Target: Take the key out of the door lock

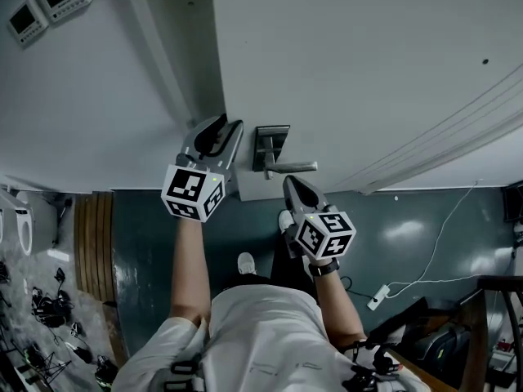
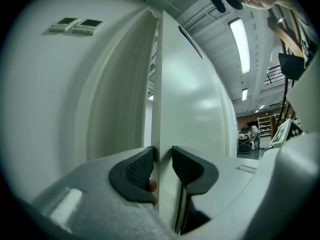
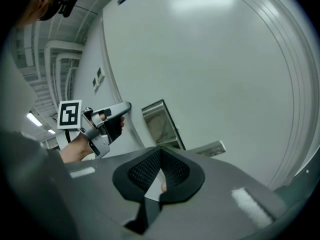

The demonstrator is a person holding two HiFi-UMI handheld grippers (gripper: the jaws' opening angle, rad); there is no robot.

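The white door (image 1: 351,64) carries a steel lock plate (image 1: 270,147) with a lever handle (image 1: 292,167). I see no key in any view. My left gripper (image 1: 221,126) sits at the door's free edge, left of the plate. In the left gripper view its jaws (image 2: 162,158) straddle the door edge (image 2: 156,84), one pad against each face. My right gripper (image 1: 291,183) hangs just below the lever, apart from it. In the right gripper view it (image 3: 160,152) is shut with nothing visible between its pads, and the plate (image 3: 160,124), the lever (image 3: 209,148) and the left gripper (image 3: 111,118) lie beyond it.
Two wall control panels (image 1: 45,5) hang left of the door frame. On the dark floor lie a white cable with a power strip (image 1: 377,296), a wooden board (image 1: 95,239) and clutter at the lower left. A railing (image 1: 498,317) stands at the right.
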